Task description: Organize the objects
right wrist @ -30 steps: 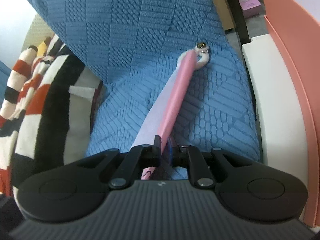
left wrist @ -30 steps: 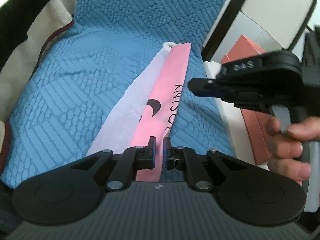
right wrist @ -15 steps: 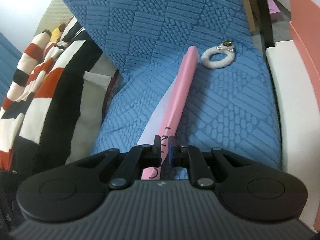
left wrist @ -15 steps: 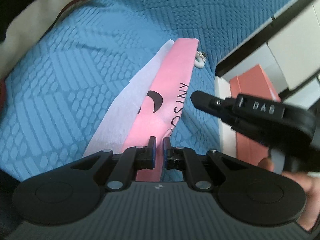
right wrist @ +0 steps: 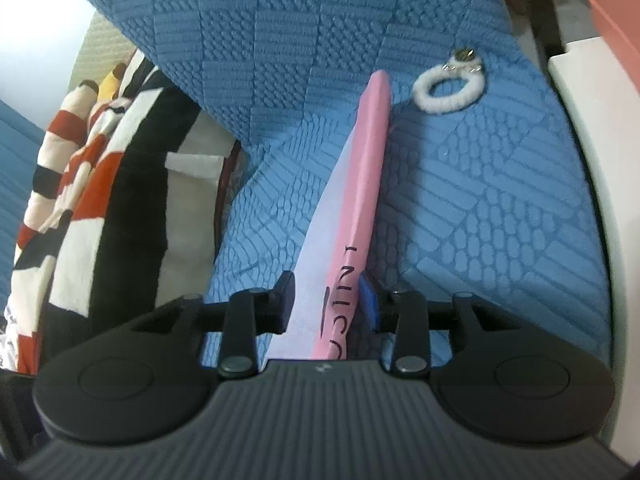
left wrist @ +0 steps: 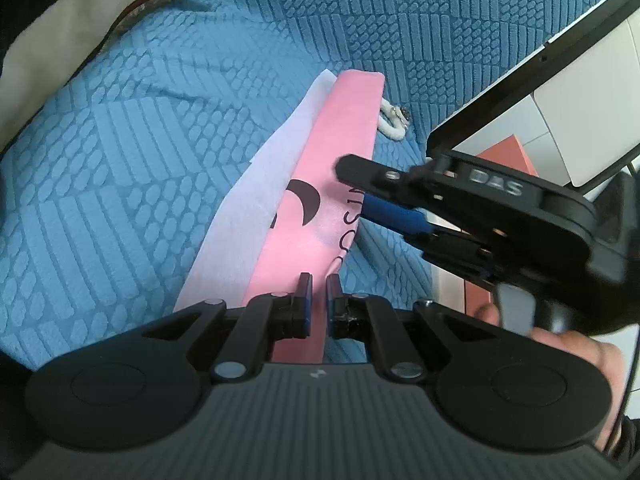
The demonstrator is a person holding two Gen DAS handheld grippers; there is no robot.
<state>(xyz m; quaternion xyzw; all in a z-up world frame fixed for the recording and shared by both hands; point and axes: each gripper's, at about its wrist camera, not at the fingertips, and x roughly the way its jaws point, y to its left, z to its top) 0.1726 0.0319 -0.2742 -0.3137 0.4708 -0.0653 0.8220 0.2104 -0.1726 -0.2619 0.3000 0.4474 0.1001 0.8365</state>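
Note:
A long pink fabric bag [left wrist: 320, 184] with black lettering lies on a white sheet [left wrist: 256, 200] on the blue textured cover [left wrist: 120, 168]. My left gripper [left wrist: 319, 300] is shut on the bag's near end. My right gripper [right wrist: 326, 300] reaches in from the right edge of the left wrist view [left wrist: 360, 192]. Its jaws are opening, with the bag [right wrist: 360, 208] and sheet between them and the left pad standing apart. A white fluffy ring [right wrist: 448, 88] with a metal charm rests beyond the bag's far end [left wrist: 394, 124].
A black, red and white striped blanket [right wrist: 80, 184] is heaped at the left. A white ledge [right wrist: 592, 160] and a salmon box [left wrist: 508, 156] border the cover on the right, under a black-framed panel [left wrist: 520, 64]. A person's hand [left wrist: 568, 344] holds the right gripper.
The right gripper's jaws have parted from the pink bag. That gripper has moved in over the bag in the left wrist view. The bag now sits lower, and the white ring shows clear of its tip.

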